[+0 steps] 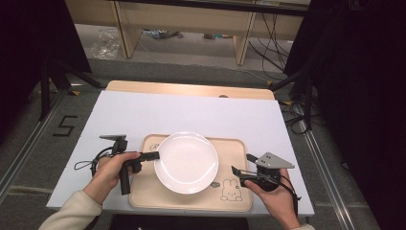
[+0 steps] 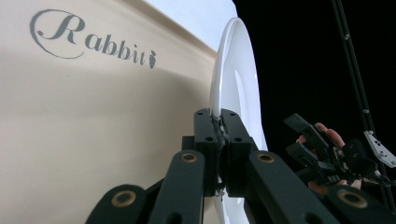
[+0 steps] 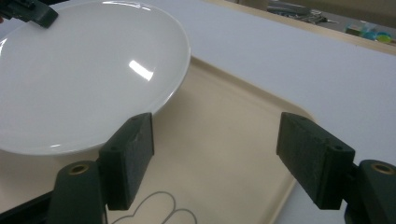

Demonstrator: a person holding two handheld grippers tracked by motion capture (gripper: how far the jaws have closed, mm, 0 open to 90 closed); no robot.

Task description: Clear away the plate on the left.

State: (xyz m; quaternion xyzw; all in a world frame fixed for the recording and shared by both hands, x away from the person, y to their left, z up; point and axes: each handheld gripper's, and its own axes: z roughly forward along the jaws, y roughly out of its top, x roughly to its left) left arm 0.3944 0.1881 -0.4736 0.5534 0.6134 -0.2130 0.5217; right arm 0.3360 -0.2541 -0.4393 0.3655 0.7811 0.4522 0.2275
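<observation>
Left claw (image 1: 152, 155) is clamped tight on the left rim of the white plate (image 1: 186, 162), its jaws pinching the edge as we see plainly in the left gripper view (image 2: 218, 140). We find the plate over the beige tray (image 1: 239, 201), which lies on the white desk (image 1: 191, 112); whether the plate rests fully flat or is tipped up a little at the held side, we cannot tell. Our right claw (image 1: 241, 172) hangs wide open at the tray's right edge, near the rabbit drawing (image 1: 231, 189), holding nothing; in the right gripper view (image 3: 219, 158) its jaws stand well apart with the plate's rim just beside one pad. We judge the step in hand to be moving the plate. Next we would keep it level, minding that a one-sided pinch could let it slip.
</observation>
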